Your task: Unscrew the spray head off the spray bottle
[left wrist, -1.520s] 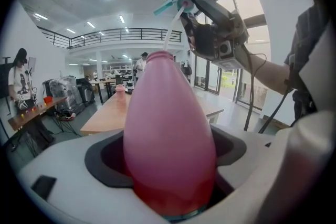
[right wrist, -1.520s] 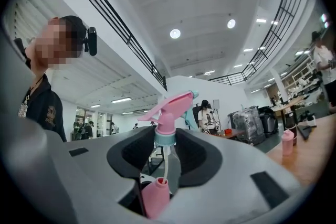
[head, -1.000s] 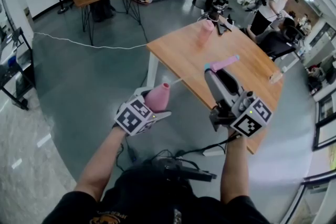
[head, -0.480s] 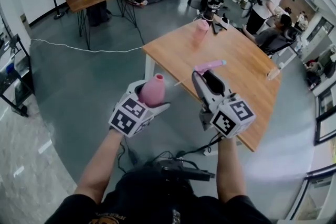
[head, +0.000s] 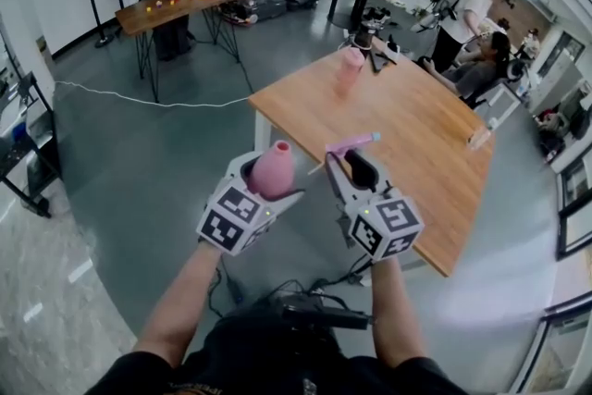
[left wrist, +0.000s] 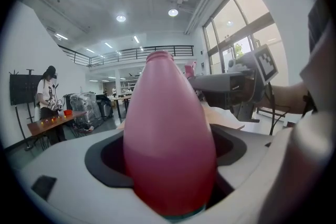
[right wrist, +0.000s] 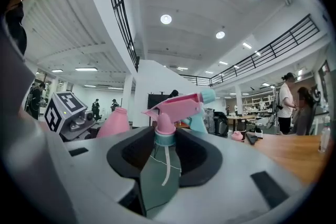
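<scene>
My left gripper [head: 266, 188] is shut on a pink spray bottle [head: 273, 169], which stands upright with its open neck on top; it fills the left gripper view [left wrist: 168, 139]. My right gripper [head: 346, 171] is shut on the spray head [head: 350, 144], pink with a teal nozzle and collar. In the right gripper view the spray head [right wrist: 176, 106] stands upright between the jaws with its thin dip tube hanging down. Head and bottle are apart, side by side above the floor in front of the table. The bottle [right wrist: 114, 123] shows left of the head.
A wooden table [head: 416, 134] lies ahead, bearing a pink container [head: 350, 62] at its far end and a small bottle [head: 478, 139] at its right edge. People sit and stand beyond it. Another table [head: 176, 0] stands far left. A white cable [head: 139, 92] crosses the floor.
My right gripper has come down and in toward the left one, carrying the spray head. The left gripper has lifted the bottle a little. The two now sit closer together.
</scene>
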{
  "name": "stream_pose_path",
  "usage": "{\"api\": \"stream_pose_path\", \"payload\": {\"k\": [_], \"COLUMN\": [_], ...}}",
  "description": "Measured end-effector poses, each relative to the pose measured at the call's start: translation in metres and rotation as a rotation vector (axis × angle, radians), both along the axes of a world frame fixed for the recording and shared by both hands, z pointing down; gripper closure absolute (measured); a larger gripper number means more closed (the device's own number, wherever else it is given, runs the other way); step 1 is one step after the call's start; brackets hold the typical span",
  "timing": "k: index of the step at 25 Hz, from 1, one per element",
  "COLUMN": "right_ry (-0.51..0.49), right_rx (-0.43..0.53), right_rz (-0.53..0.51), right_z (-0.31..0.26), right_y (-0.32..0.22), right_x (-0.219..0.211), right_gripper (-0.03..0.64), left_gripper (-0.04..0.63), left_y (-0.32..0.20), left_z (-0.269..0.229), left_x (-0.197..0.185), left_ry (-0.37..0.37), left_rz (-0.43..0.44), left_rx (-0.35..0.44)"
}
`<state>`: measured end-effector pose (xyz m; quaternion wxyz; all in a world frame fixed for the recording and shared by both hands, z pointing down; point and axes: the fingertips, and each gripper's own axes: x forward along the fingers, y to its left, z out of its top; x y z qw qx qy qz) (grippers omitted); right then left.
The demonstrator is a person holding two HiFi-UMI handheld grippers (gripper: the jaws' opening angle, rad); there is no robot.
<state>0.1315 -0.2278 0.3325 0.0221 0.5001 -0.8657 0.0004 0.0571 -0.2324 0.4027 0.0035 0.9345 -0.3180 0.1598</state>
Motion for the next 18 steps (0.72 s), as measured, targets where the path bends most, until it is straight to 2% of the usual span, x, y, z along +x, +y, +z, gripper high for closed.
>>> {"api": "stream_pose_path", "payload": {"k": [6, 18], "right_ry": [0.017, 0.034], "right_rx": [-0.021, -0.017], "right_rz": [0.054, 0.100], "right_z": [0.016, 0.016], "right_y": [-0.001, 0.003], "right_x": [0.007, 0.009], "right_gripper": [0.488, 0.488], "left_gripper": [0.166, 0.166], "left_y": [0.000, 0.003], "left_z": [-0.004, -0.004], "left_x": [0.003, 0.013], "left_ry": [0.023, 0.028], "left_rz": [-0.017, 0.008], "left_rx": [0.017, 0.012]}}
